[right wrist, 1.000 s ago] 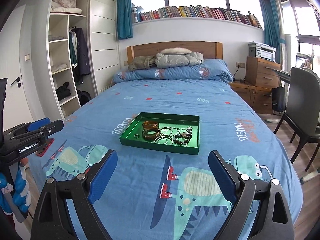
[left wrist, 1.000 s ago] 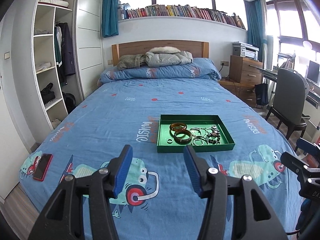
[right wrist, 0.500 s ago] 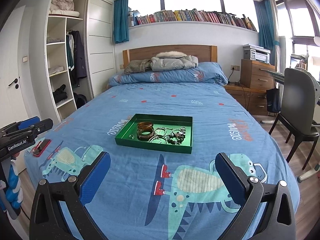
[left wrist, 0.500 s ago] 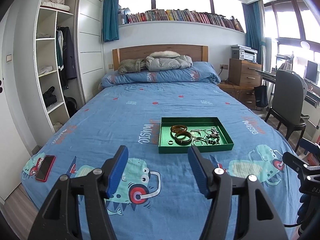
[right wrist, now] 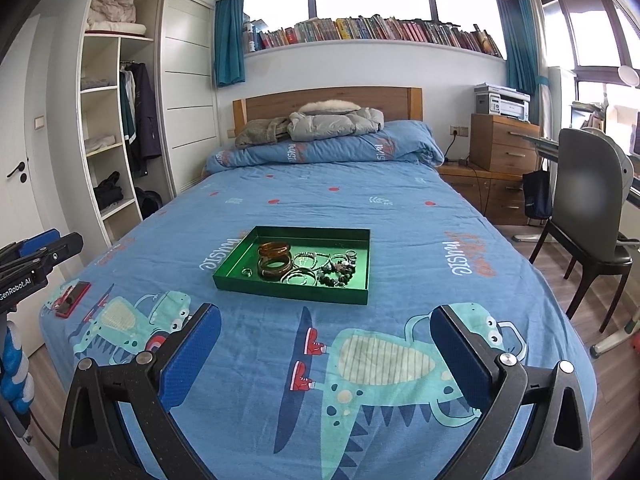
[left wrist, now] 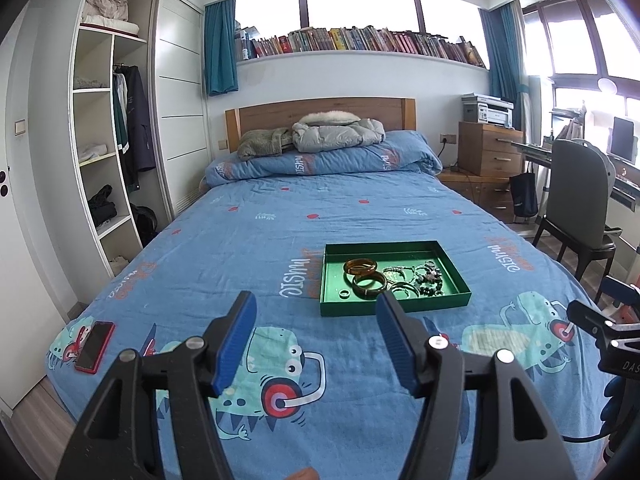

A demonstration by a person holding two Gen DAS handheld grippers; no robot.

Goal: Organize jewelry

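Both grippers, left gripper (left wrist: 316, 312) and right gripper (right wrist: 326, 326), hover empty, jaws just widened, angled down toward the green tray (right wrist: 288, 286).

Bed (right wrist: 400, 216) w/ green tray (right wrist: 288, 288), phone (right wrist: 72, 299)

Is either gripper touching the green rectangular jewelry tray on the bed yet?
Apart. In the right wrist view, blue bedspread shows between the open right gripper and the green rectangular jewelry tray; the left gripper stands off at the left edge.

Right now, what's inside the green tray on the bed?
The green tray holds two amber bangles, a small ring, silver bracelets and dark beaded pieces. Tangled items hide whatever lies beneath them.
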